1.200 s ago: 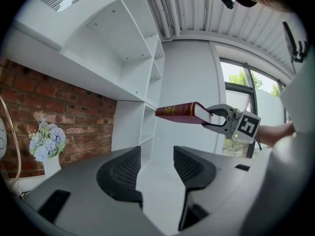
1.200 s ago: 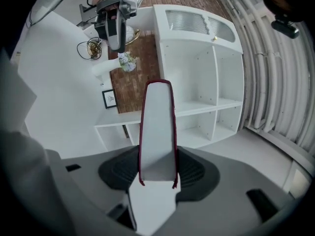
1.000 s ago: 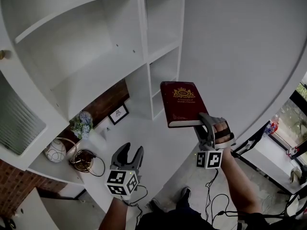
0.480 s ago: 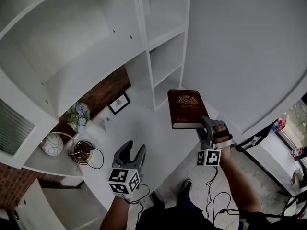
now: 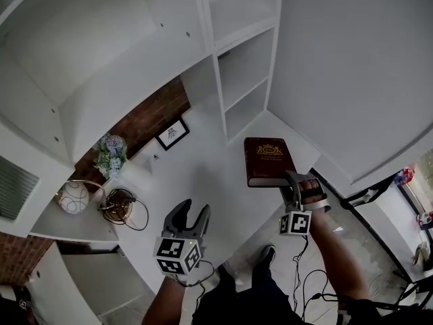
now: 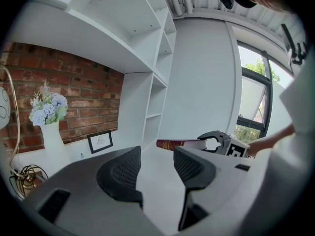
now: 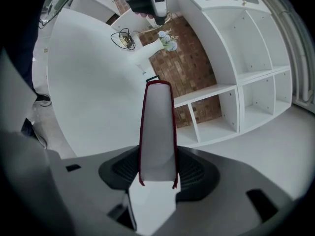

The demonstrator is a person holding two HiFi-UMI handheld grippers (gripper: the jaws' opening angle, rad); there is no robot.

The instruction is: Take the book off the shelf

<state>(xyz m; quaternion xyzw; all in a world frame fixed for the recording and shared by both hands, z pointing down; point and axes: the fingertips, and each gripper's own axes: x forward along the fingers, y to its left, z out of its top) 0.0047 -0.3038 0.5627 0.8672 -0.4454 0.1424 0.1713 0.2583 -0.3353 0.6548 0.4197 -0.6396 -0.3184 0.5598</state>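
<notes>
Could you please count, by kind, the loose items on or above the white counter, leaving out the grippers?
Dark red hardcover book: 1
White vase of pale blue flowers: 1
Small black-framed picture: 1
Gold wire ornament: 1
White round patterned ornament: 1
Total: 5

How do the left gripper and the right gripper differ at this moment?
The left gripper is open with nothing between its jaws; the right gripper is shut on the red book, holding it flat. The left gripper sits nearer the vase of flowers; the right gripper is nearer the shelf unit. Both are hand-held above the white counter.
</notes>
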